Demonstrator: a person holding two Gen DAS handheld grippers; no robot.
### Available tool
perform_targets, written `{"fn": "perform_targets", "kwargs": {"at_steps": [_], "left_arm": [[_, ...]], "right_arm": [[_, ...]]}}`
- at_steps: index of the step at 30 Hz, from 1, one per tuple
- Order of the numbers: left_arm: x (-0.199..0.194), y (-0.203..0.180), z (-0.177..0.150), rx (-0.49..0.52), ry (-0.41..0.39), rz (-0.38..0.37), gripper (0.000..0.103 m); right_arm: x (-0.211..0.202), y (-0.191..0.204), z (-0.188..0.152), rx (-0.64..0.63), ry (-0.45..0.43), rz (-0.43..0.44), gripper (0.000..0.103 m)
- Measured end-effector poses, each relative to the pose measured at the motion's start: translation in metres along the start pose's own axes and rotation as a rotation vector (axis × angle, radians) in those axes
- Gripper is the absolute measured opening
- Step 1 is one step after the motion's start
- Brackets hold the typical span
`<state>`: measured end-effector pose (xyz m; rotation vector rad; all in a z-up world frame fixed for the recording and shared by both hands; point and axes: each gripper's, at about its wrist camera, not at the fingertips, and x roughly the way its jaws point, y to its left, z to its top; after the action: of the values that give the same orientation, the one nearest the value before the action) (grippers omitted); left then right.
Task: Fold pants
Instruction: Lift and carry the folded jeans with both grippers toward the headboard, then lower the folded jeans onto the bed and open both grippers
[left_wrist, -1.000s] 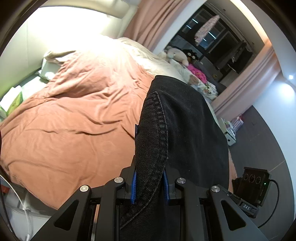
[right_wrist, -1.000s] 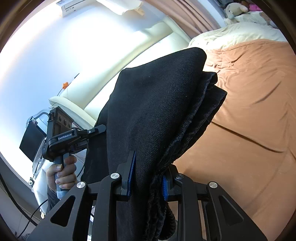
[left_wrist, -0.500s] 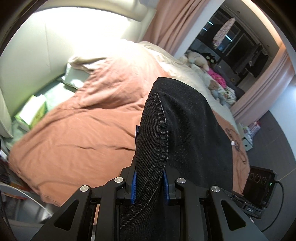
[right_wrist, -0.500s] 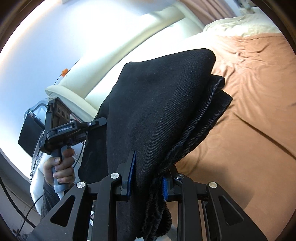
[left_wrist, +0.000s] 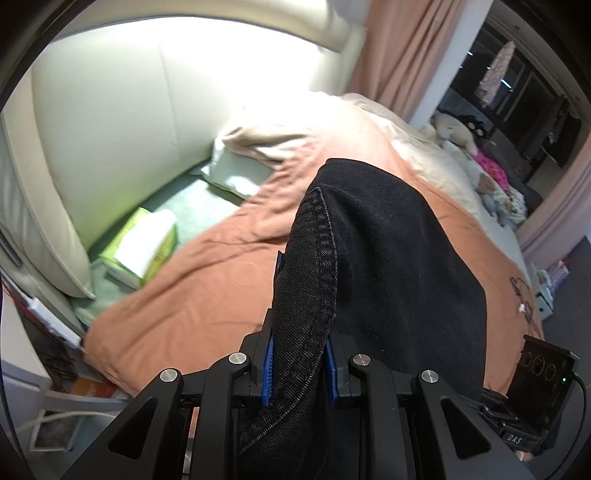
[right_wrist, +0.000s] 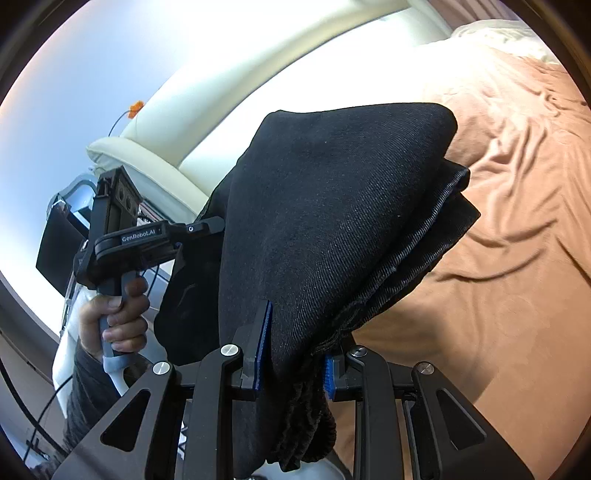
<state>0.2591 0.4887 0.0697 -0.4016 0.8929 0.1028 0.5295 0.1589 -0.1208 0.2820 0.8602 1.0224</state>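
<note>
Black pants (left_wrist: 388, 258) still clenched in both grippers, now nearer the headboard (left_wrist: 122, 122), tissue box (left_wrist: 142, 245) newly closer.

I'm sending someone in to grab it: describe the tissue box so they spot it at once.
Start at the cream headboard. In the gap between it and the orange duvet lies the tissue box. It is the only lime-green thing there, with white tissue on top.

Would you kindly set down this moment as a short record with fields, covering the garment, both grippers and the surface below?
garment: black pants, bunched in thick layers, lifted off the bed
left gripper: shut on a stitched seam of the pants
right gripper: shut on the folded layers
surface below: bed with a rust-coloured duvet
beside the bed: green tissue box by the cream headboard
</note>
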Motion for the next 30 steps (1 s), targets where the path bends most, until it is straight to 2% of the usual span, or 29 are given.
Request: {"fn": "perform_targets", "kwargs": {"at_steps": [5, 14, 23, 25, 26, 28, 29, 30], "left_arm": [[0.013, 0.023, 0.012, -0.016, 0.005, 0.058, 0.023], [0.058, 0.058, 0.031, -0.046, 0.041, 0.148, 0.023], [0.117, 0.087, 0.047, -0.066, 0.074, 0.214, 0.023], [0.138, 0.094, 0.047, -0.047, 0.078, 0.251, 0.026], [0.150, 0.099, 0.044, -0.052, 0.097, 0.279, 0.032], [0.169, 0.110, 0.037, -0.082, 0.140, 0.348, 0.035], [0.177, 0.119, 0.030, -0.118, 0.157, 0.358, 0.035], [0.180, 0.124, 0.026, -0.141, 0.162, 0.330, 0.036]], "right_arm": [[0.026, 0.001, 0.000, 0.001, 0.017, 0.024, 0.021], [0.065, -0.008, 0.003, -0.017, 0.063, 0.026, 0.021], [0.095, -0.015, 0.001, 0.014, 0.088, 0.027, 0.021], [0.100, -0.014, -0.003, 0.012, 0.093, 0.016, 0.021], [0.106, -0.012, -0.004, 0.015, 0.103, 0.002, 0.023], [0.116, -0.022, -0.010, 0.060, 0.165, -0.050, 0.026], [0.118, -0.028, -0.013, 0.086, 0.179, -0.060, 0.034], [0.116, -0.033, -0.017, 0.103, 0.179, -0.060, 0.041]]}}
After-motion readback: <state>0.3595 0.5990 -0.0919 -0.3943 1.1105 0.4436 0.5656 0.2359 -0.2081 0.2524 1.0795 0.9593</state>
